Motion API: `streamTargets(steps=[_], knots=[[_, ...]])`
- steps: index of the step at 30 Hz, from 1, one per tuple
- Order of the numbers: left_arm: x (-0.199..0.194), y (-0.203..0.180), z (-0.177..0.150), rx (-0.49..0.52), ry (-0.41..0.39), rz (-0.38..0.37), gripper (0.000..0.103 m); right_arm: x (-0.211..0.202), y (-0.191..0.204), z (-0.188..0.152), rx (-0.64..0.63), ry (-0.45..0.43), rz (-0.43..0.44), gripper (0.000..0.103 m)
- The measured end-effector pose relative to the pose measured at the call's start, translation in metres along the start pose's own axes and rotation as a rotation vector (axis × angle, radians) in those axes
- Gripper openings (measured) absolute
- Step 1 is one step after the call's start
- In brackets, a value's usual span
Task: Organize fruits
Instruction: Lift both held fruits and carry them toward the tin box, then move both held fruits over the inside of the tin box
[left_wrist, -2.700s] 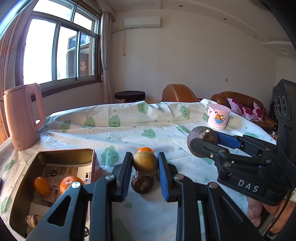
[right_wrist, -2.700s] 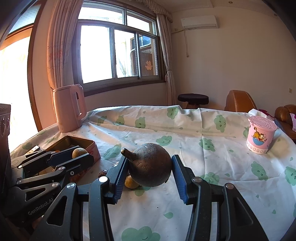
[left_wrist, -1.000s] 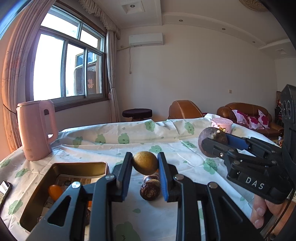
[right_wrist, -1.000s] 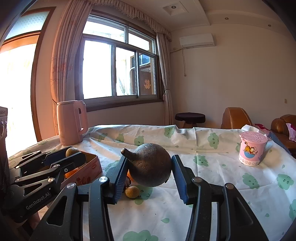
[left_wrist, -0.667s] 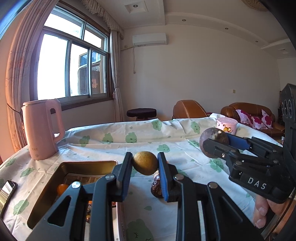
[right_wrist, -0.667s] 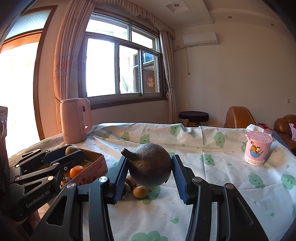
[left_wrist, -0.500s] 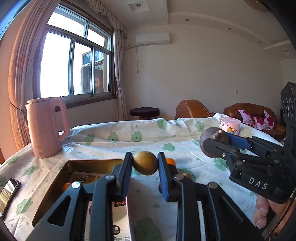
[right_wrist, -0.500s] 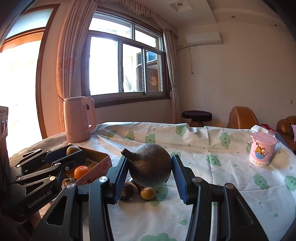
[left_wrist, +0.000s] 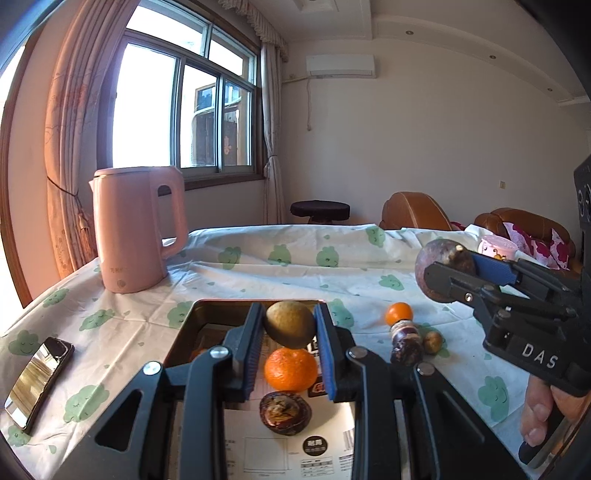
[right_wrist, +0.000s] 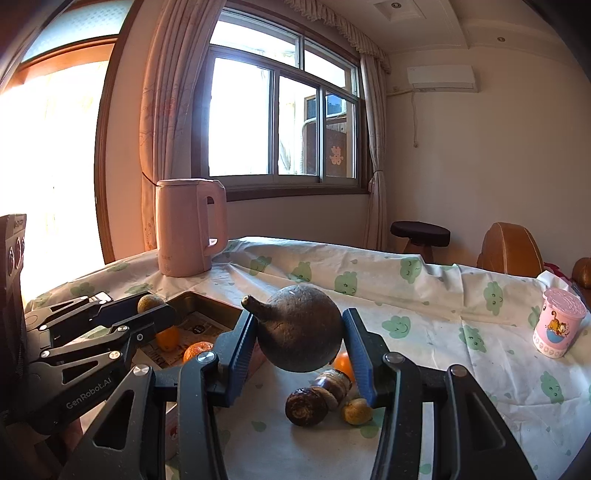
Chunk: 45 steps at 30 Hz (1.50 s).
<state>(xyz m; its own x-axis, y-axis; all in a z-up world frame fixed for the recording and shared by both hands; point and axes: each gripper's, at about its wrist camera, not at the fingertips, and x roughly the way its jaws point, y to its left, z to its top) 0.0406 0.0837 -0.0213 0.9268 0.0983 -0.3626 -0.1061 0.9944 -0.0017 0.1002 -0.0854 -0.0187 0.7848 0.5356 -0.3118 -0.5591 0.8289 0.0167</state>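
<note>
My left gripper (left_wrist: 289, 325) is shut on a small yellow-brown fruit (left_wrist: 290, 328) and holds it above the metal tin (left_wrist: 192, 321). In the tin lie an orange (left_wrist: 290, 370) and a dark wrinkled fruit (left_wrist: 284, 412). My right gripper (right_wrist: 300, 339) is shut on a large dark round fruit with a stem (right_wrist: 299, 334), held above the table to the right of the tin (right_wrist: 199, 297). On the cloth lie a small orange (left_wrist: 398, 313), dark fruits (right_wrist: 317, 397) and a small yellow fruit (right_wrist: 356, 410).
A pink kettle (left_wrist: 136, 229) stands at the back left of the table. A phone (left_wrist: 37, 380) lies near the left edge. A pink cup (right_wrist: 557, 323) stands at the right. A stool (left_wrist: 319, 210) and brown sofas (left_wrist: 413, 210) are behind the table.
My left gripper has moved left with its fruit, from over the loose fruits to over the tin. My right gripper has followed left, still holding the dark fruit.
</note>
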Motion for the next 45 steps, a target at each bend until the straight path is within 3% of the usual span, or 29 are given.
streamTargets(steps=[16, 45], knots=[[0.009, 0.054, -0.002, -0.071, 0.066, 0.077, 0.029, 0.031, 0.039, 0.003, -0.033, 0.041, 0.08, 0.05], [0.023, 0.067, -0.007, -0.089, 0.164, 0.073, 0.029, 0.044, 0.076, -0.013, -0.077, 0.147, 0.142, 0.05]])
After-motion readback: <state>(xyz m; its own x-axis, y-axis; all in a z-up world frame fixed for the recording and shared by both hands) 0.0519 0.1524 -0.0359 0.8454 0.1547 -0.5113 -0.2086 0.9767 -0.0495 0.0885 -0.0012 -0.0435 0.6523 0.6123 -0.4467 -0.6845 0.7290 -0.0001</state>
